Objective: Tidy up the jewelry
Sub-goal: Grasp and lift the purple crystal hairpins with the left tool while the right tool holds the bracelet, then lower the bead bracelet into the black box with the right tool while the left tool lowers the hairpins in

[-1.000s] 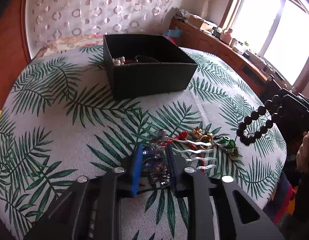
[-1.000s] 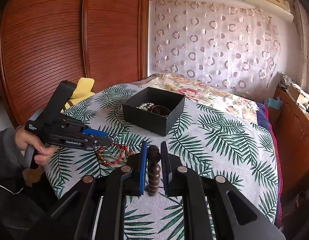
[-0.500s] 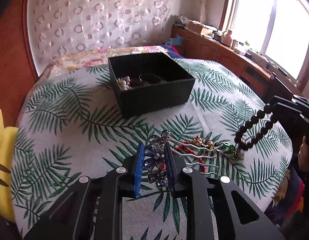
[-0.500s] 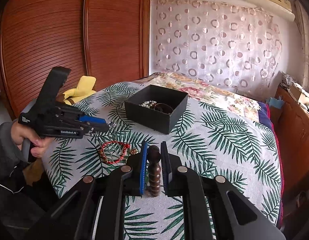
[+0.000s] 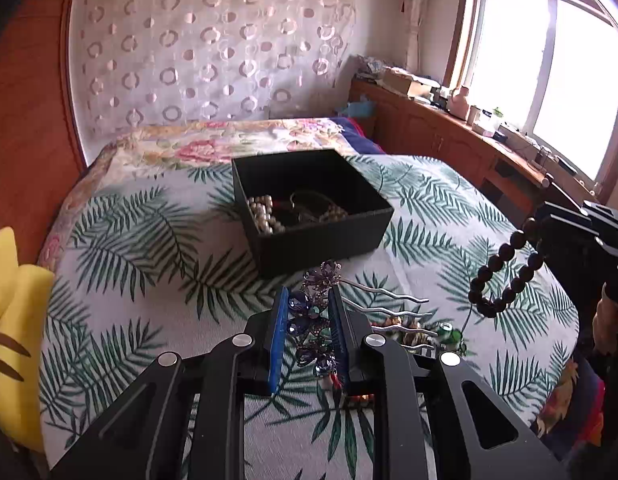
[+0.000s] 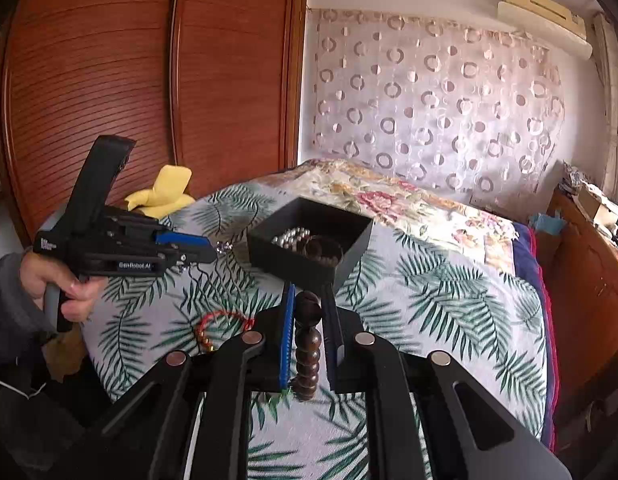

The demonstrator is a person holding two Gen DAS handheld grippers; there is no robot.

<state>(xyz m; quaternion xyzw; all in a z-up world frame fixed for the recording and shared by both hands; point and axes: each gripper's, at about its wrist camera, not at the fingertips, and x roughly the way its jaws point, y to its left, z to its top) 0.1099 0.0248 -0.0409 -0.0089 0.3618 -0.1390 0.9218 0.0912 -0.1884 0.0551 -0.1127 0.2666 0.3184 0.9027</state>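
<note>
My left gripper (image 5: 307, 300) is shut on a jewelled hair comb (image 5: 315, 320) with blue and purple stones and silver prongs, held above the bed. My right gripper (image 6: 307, 294) is shut on a dark wooden bead bracelet (image 6: 307, 344), which hangs as a loop in the left wrist view (image 5: 503, 276). The black box (image 5: 309, 208) sits ahead on the leaf-print cover and holds pearls (image 5: 263, 212) and other pieces; it also shows in the right wrist view (image 6: 309, 240). A red cord bracelet (image 6: 221, 326) lies on the cover below the left gripper (image 6: 213, 250).
Small pieces with a green charm (image 5: 449, 332) lie on the cover at right. A yellow cushion (image 5: 9, 320) sits at the left edge. A wooden wardrobe (image 6: 129, 80) stands left; a wooden cabinet (image 5: 449, 140) under the window stands right.
My left gripper has lifted the hair comb off the cover and moved toward the box. My right gripper has risen a little with the bead bracelet.
</note>
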